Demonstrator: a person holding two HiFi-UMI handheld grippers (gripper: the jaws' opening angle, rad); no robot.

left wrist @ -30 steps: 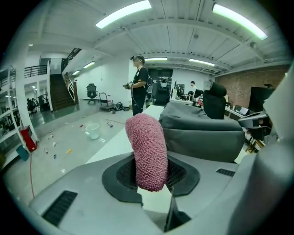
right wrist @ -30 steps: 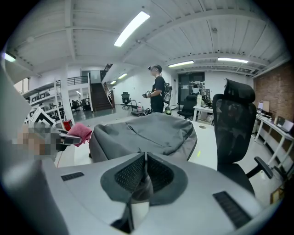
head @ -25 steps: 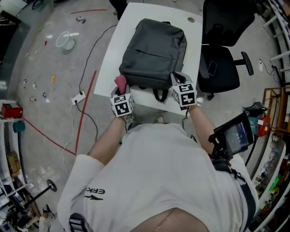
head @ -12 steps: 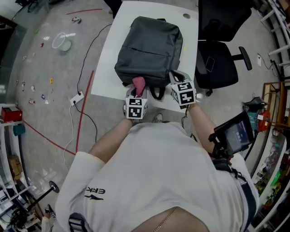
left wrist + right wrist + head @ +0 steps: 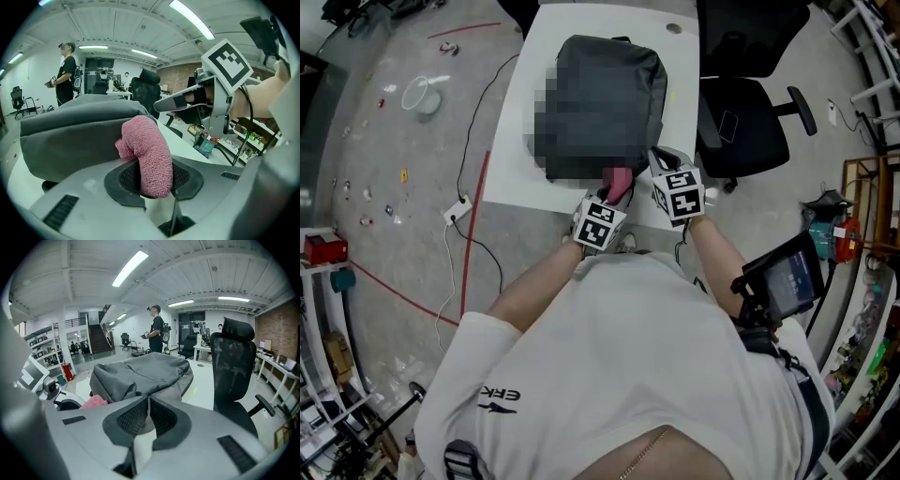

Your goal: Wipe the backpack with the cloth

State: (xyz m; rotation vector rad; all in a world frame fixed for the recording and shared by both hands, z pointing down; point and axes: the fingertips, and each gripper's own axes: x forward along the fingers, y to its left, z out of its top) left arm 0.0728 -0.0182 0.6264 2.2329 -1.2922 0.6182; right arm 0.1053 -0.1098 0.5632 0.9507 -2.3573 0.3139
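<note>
At six o'clock of the floppy backpack [image 5: 140, 373], the left gripper [image 5: 152, 180] pinches the soft cloth [image 5: 145, 150]. The right gripper [image 5: 147, 404] is pressed together.

A white table [image 5: 511, 141] stands just beside a black office chair [image 5: 741, 131]. On the grey floor lie a clear bowl [image 5: 419, 92], a power strip [image 5: 455, 208] and a red line [image 5: 473, 216].

Open-plan lab office with a workshop feel

I stand at a white desk [image 5: 511, 141] on a bare concrete floor [image 5: 394, 206] marked with red tape lines [image 5: 469, 234]. A black office chair [image 5: 741, 122] is just beside the desk. Strip lights [image 5: 130, 268] run along the white ceiling, and a brick wall [image 5: 283, 329] closes the right side. A staircase [image 5: 96, 341] rises at what looks like the far end, and cluttered shelves [image 5: 319, 319] line the edges.
</note>
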